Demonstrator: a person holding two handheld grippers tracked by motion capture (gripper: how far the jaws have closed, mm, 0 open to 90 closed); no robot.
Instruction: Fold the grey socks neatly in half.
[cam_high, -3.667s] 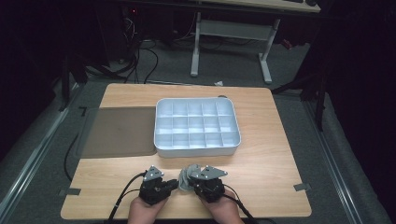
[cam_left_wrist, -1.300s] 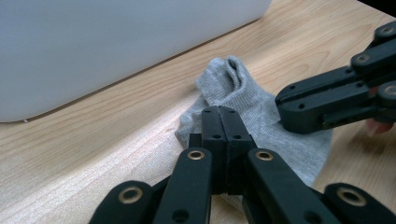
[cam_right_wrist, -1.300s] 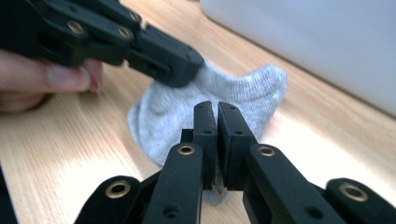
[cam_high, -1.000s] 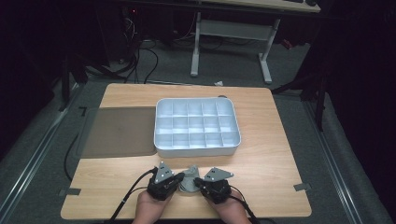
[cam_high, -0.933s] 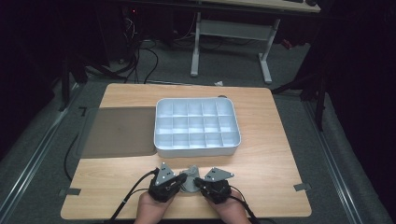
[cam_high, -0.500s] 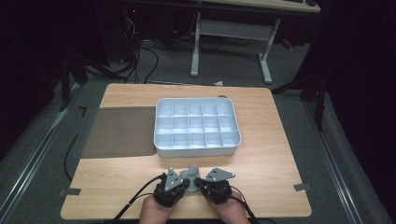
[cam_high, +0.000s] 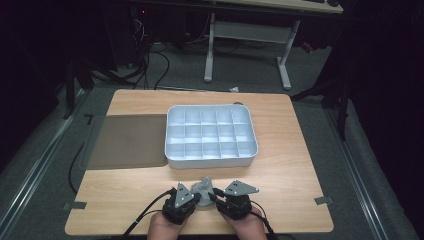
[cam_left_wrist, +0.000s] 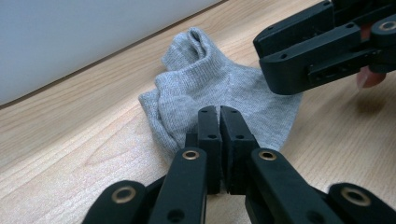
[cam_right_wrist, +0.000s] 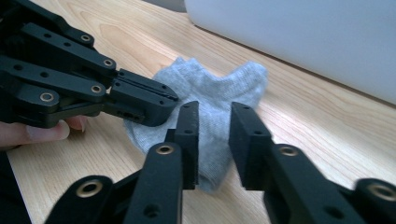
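A white compartment tray (cam_high: 212, 159) stands at the middle of the desk (cam_high: 295, 175). Its grid of small compartments holds nothing visible. A flat grey mat (cam_high: 127, 141) lies against the tray's left side.

A grey sock (cam_high: 204, 187) lies crumpled on the desk at the near edge, just in front of the tray's near wall and between the two grippers.

Left gripper (cam_left_wrist: 219, 114): jaws clenched together, with no gap visible between them. The tips sit at the near edge of the sock (cam_left_wrist: 210, 88); a pinched fold of fabric between them cannot be confirmed from the left gripper view. In the high view this gripper (cam_high: 196, 199) lies at the sock's left side.

Right gripper (cam_right_wrist: 213, 122): jaws have just been opening and now stand apart, released. The sock (cam_right_wrist: 212, 98) lies on the desk under and beyond the gap; the pads do not press on it. In the high view this gripper (cam_high: 216, 196) lies at the sock's right side.

Both grippers point toward each other across the sock, tips near one another.
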